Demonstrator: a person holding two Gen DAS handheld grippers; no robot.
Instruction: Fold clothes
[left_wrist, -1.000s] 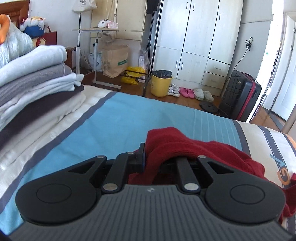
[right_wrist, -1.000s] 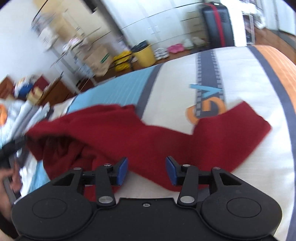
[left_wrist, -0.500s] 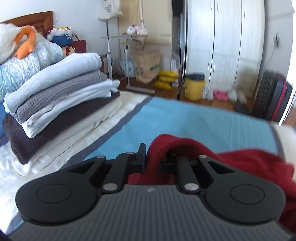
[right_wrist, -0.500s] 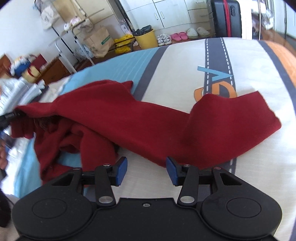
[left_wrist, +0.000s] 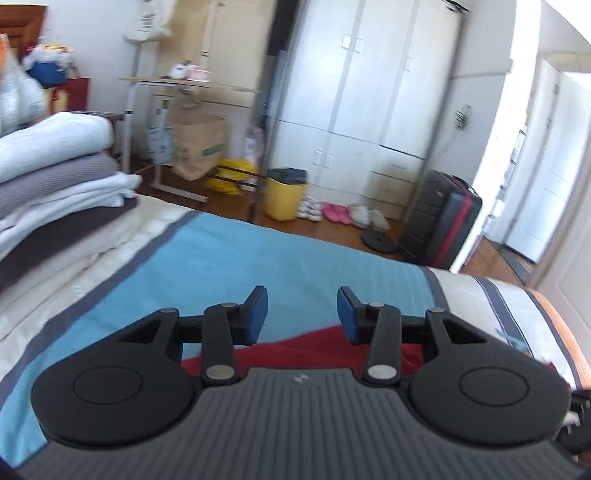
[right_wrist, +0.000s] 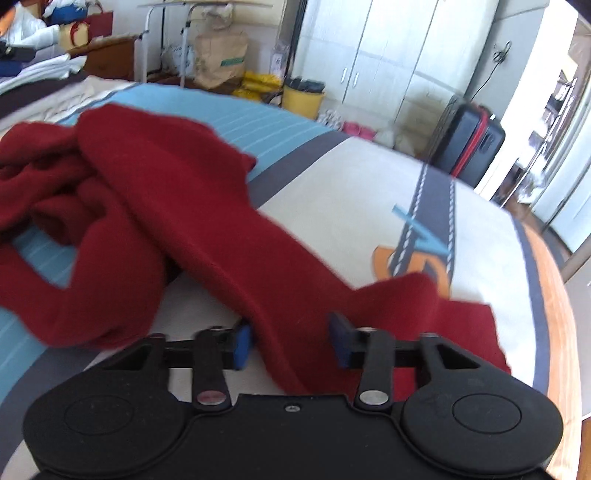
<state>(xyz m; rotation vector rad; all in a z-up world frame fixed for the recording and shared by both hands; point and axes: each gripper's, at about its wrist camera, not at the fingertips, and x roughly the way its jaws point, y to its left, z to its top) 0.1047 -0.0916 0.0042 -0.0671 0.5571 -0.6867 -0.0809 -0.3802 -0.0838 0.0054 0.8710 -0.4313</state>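
While our left gripper hangs spread and empty, our right gripper's jaws straddle the red garment, lower centre, unclosed, ready to pinch.

Left gripper and right gripper, both with jaws spread wide.
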